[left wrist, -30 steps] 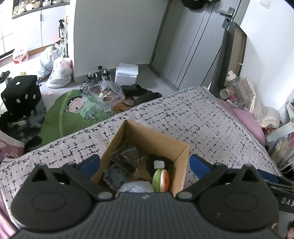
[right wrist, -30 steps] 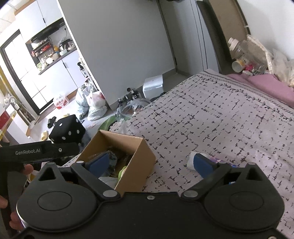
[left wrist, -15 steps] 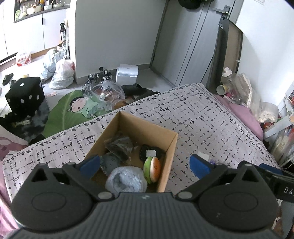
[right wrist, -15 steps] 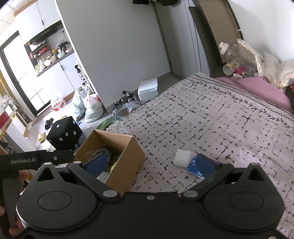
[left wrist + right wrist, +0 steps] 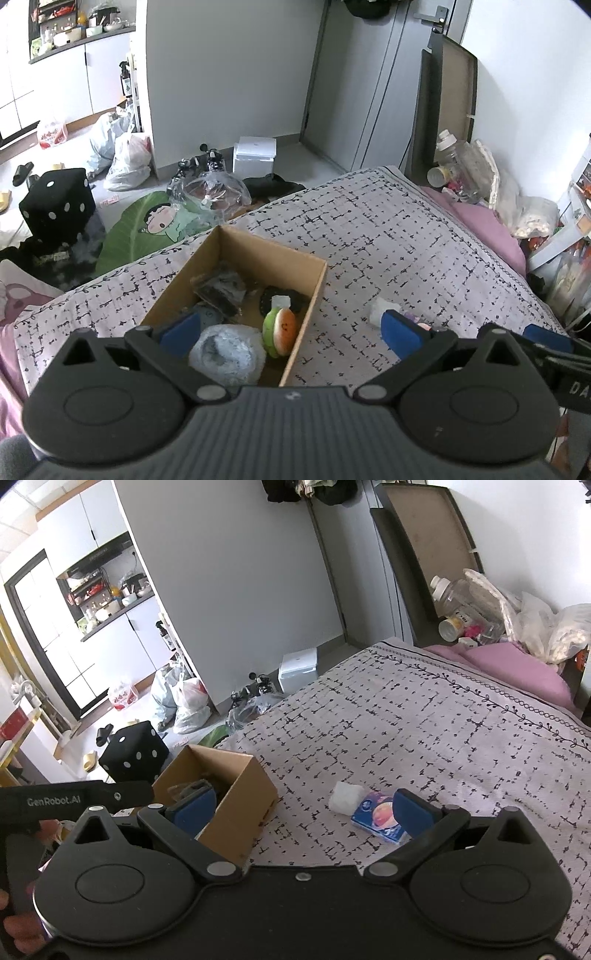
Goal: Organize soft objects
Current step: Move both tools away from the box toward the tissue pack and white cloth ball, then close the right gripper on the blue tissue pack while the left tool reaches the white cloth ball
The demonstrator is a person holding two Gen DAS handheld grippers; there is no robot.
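A: Item one, location?

B: Tissue pack [image 5: 376,821] on the bed [image 5: 443,738], just ahead of my right hand-held gripper [image 5: 301,808], partly under its right finger. White wad [image 5: 345,797] touching the pack's far-left end.

A: Orientation?

B: Long axis slants from ahead-left to near-right across my fingers. A wrist turn looks needed.

A: Gripper states?

B: Right: spread wide, empty. Left hand-held gripper [image 5: 291,332]: spread wide, empty, over the cardboard box [image 5: 236,243].

A: Nearer hand?

B: Right. Box lies to its left, holding the burger plush [image 5: 280,330] and a blue bundle [image 5: 225,354].
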